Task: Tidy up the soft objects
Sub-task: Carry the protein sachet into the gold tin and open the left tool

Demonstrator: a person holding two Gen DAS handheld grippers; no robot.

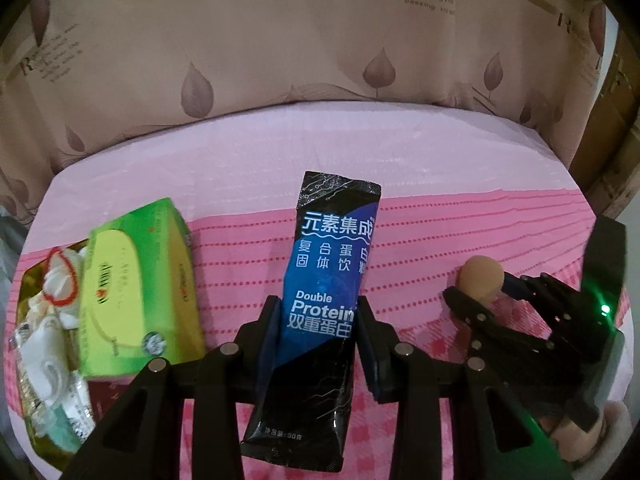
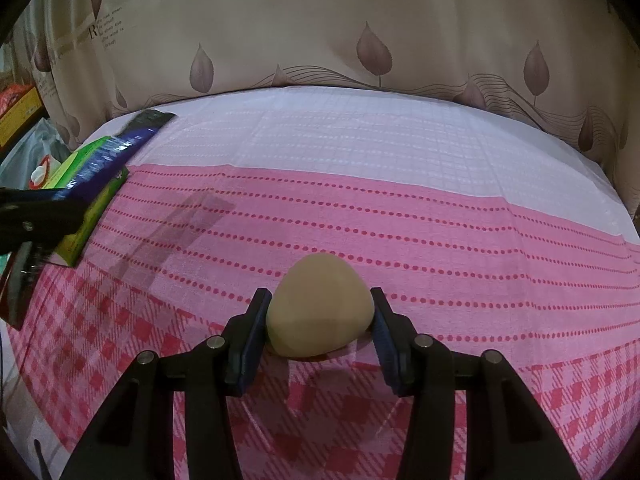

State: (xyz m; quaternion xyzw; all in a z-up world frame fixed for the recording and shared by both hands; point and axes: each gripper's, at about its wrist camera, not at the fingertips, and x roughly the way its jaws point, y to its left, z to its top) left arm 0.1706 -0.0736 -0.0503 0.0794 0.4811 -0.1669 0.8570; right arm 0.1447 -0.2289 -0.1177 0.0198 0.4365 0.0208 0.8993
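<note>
— Two grips on: the left gripper (image 1: 318,340) clamps the protein sachet (image 1: 320,300), its long axis running up between the pads. Where does it go?

— Left, I'd judge — the tissue box (image 1: 140,288) lies just beside it. The right gripper (image 2: 320,334) pinches the sponge egg (image 2: 320,306) low over the pink cloth (image 2: 440,240).

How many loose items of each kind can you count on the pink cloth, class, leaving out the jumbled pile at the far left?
Blue and black protein sachet: 1
Green tissue pack: 1
Beige sponge egg: 1
Total: 3
</note>
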